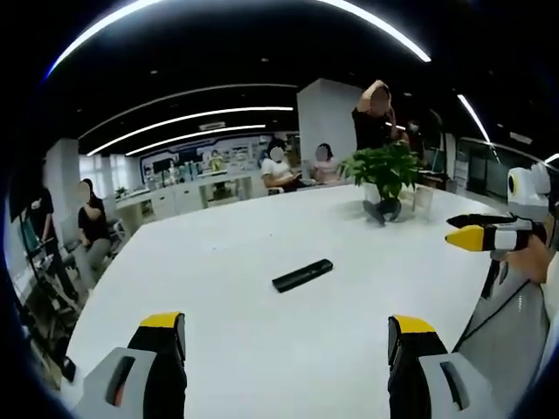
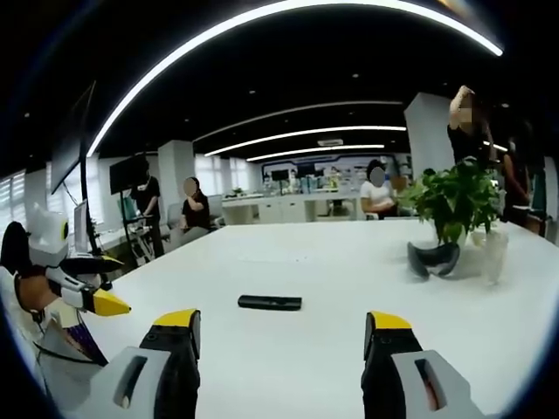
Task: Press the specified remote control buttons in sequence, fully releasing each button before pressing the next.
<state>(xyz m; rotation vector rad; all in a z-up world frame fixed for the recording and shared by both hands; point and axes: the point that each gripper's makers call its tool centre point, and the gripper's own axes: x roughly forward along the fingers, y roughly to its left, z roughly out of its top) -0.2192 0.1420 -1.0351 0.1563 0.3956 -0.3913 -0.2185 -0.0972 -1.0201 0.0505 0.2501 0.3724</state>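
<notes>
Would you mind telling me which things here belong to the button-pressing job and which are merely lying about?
Belonging to the job:
remote control
left gripper
right gripper

Just lying about:
potted plant
white table
clear glass

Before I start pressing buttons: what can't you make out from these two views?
- Flat black remote control on the white table: buttons and labels too small in both views.
- Green potted plant: its pot is blurred, behind a dark object.
- Right gripper in the left gripper view: body cut off by the edge.
</notes>
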